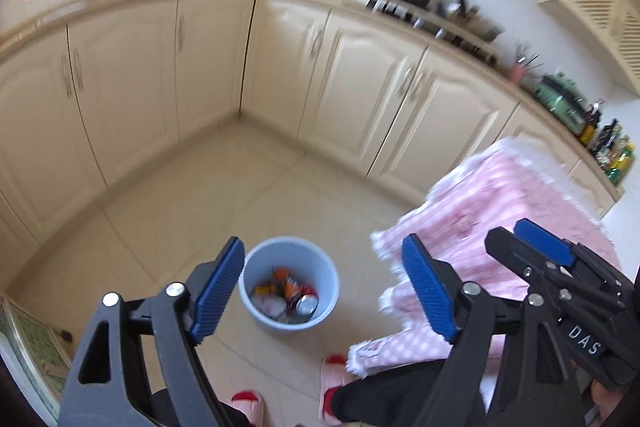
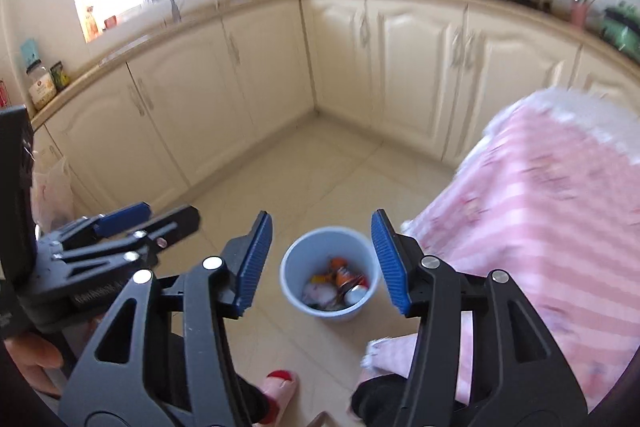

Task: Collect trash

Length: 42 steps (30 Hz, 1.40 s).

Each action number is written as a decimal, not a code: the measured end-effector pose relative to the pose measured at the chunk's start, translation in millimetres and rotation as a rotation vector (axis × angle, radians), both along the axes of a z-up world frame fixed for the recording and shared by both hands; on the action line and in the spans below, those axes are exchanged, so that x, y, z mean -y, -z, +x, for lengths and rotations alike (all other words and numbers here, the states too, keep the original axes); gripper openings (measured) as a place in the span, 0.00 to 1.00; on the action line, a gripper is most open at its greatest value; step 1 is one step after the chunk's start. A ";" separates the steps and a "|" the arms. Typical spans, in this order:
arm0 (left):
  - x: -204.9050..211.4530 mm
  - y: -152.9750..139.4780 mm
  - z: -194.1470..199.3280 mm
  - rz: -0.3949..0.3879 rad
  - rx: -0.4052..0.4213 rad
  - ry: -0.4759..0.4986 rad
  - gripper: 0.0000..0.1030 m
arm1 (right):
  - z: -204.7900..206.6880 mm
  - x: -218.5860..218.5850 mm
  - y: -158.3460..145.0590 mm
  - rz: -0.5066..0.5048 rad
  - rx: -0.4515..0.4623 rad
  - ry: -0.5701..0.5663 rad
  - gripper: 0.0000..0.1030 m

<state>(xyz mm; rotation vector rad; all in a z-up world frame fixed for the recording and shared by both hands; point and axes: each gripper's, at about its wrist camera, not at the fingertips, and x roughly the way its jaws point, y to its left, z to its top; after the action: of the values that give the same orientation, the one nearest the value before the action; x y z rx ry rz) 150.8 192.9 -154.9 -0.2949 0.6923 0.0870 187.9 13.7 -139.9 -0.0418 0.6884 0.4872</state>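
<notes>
A light-blue trash bin (image 1: 256, 301) (image 2: 289, 287) stands on the tiled floor below both grippers. Inside it lie an orange can (image 1: 290, 283) (image 2: 343, 273), a can with a silver top (image 1: 307, 305) (image 2: 357, 294) and crumpled white paper (image 1: 269, 305) (image 2: 318, 293). My left gripper (image 1: 325, 253) is held high above the bin, open, with nothing between its blue pads. My right gripper (image 2: 322, 223) is also open and empty above the bin. Each gripper shows in the other's view: the right gripper (image 1: 516, 237) at the right edge, the left gripper (image 2: 164, 217) at the left.
A table under a pink checked cloth (image 1: 492, 195) (image 2: 540, 211) stands right of the bin. Cream cabinets (image 1: 360, 83) run along the back in a corner, their counter full of kitchenware. The person's feet in pink slippers (image 1: 334, 371) (image 2: 280, 387) stand near the bin.
</notes>
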 end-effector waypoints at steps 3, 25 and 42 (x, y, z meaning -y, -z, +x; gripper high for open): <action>23.0 -32.5 -25.6 0.025 0.072 0.022 0.81 | -26.5 29.7 -28.3 0.013 0.080 0.039 0.66; 155.6 -157.9 -158.2 0.239 0.451 0.092 0.90 | -184.5 189.7 -137.8 0.048 0.496 0.299 0.87; 169.0 -155.7 -168.2 0.274 0.496 0.082 0.91 | -194.4 201.7 -130.3 0.039 0.524 0.326 0.89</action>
<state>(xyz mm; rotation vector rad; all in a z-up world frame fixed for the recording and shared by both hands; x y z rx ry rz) -17.4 24.0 0.8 -0.0182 0.1939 0.0271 -6.5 -187.9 -9.7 -0.0186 0.1639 0.1609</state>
